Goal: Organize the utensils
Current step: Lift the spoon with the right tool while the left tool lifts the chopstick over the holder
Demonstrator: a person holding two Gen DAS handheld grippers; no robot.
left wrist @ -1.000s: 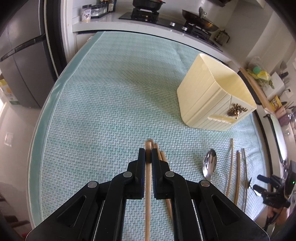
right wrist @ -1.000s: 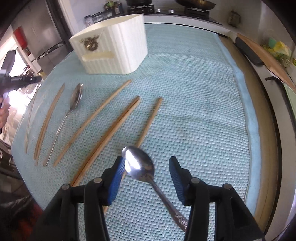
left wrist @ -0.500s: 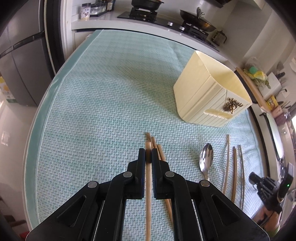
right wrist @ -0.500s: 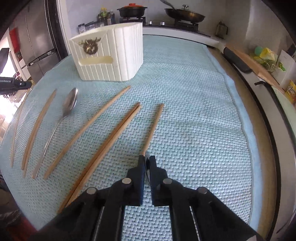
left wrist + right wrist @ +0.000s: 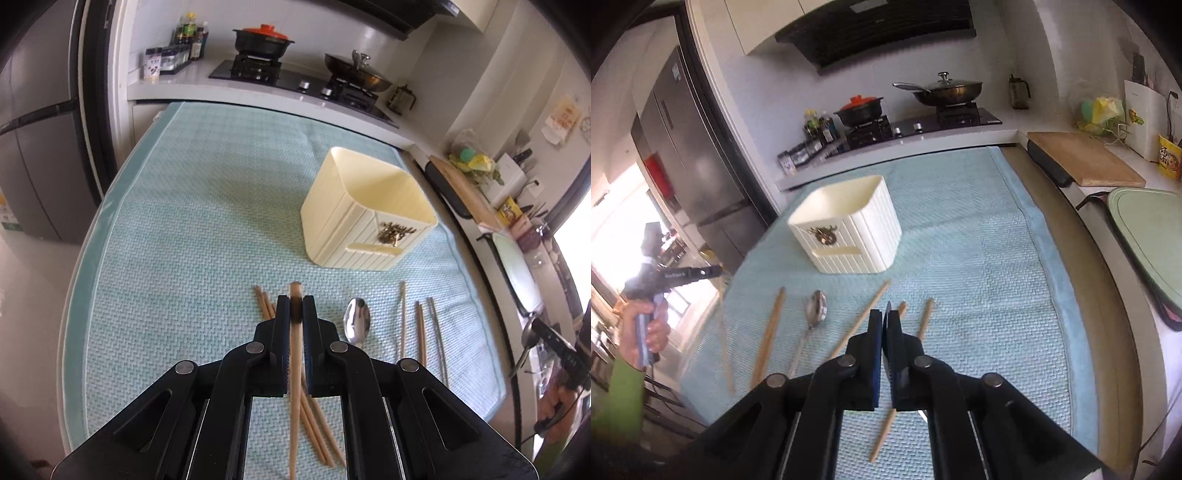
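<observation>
Gripping a chopstick [image 5: 294, 373] between closed jaws, the left gripper [image 5: 295, 306] is held above the near part of the mat [image 5: 177, 229]. The stick runs along the fingers and its tip shows just past them. The right gripper [image 5: 885, 319] is shut almost fully. A thin metal edge stands between its pads and a glint shows below, so a held spoon [image 5: 888, 305] seen edge-on is judged to be clamped there, though this cannot be told for certain.

Below the left gripper more chopsticks [image 5: 314, 424] lie crossed on the mat. A loose spoon [image 5: 357, 322] lies just to their right, and three more sticks lie nearer the right edge. The holder [image 5: 369, 221] stands upright and open-topped, further in toward the far right corner.

The step in hand is judged to be carrying both pieces to the holder. The grip should be kept firm, as a smooth stick clamped near one end may pivot. Each piece should be tipped toward upright over the opening before it is lowered, so that the rim is not struck. Release is best made only once the lower end is well inside. The two grippers should be brought in one after the other, so that they do not crowd the opening.
</observation>
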